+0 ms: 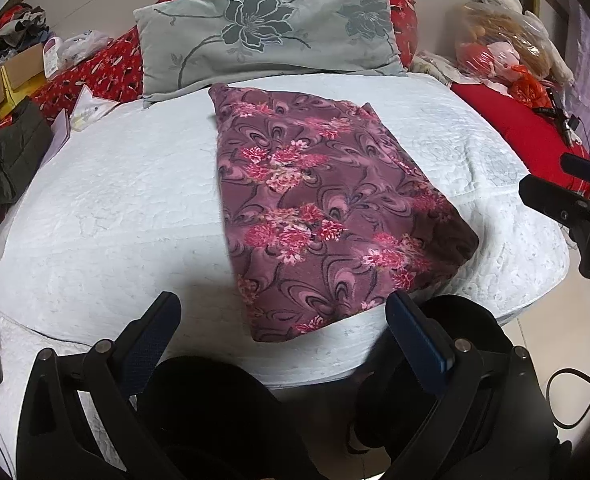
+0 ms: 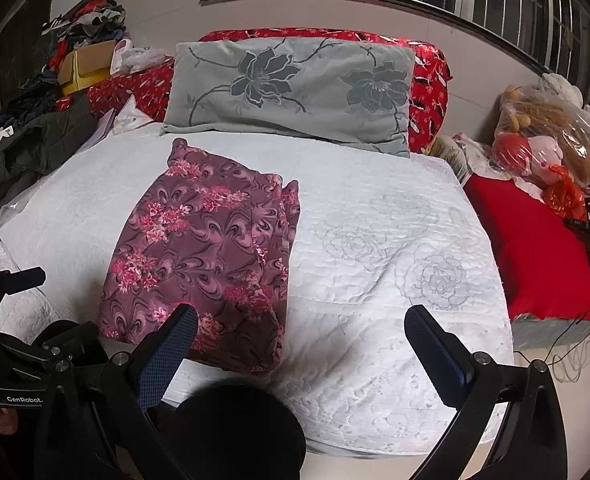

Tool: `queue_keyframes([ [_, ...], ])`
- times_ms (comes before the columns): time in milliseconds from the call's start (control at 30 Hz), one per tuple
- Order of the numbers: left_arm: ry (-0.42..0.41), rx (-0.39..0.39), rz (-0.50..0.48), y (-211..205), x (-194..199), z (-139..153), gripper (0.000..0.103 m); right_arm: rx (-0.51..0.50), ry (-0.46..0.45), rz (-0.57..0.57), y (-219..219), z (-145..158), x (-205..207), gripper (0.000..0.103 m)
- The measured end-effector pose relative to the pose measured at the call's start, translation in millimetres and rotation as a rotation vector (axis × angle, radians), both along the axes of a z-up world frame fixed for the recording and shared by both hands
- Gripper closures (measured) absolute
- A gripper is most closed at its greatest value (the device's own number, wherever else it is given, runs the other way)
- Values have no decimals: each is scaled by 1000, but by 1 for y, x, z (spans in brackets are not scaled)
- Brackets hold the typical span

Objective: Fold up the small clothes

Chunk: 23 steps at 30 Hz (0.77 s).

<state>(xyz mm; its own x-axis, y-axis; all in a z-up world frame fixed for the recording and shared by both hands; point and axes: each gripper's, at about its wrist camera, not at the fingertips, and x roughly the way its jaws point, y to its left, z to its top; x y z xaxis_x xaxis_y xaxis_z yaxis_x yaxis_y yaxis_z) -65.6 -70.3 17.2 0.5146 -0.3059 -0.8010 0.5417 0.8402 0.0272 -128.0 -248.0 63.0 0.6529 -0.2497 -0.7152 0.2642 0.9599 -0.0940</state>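
Here, garment: folded purple floral fabric piece on white quilted bed, type unclear.
Left gripper: jaws wide, empty.
Right gripper: jaws wide, empty.

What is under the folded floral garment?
The floral garment lies flat on the white quilted bedspread. The quilt shows all around it; anything beneath the garment's own folded layers is covered and cannot be seen.

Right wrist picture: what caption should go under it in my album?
Purple flowery cloth lies folded on the white bed, with the open right gripper above its edge.
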Motion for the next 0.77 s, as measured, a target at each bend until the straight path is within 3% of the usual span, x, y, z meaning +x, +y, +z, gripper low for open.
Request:
queue_keyframes([
  [767, 19, -7, -20, -9, -7, 2, 0, 22, 8, -25, -9, -3, -1, 0],
])
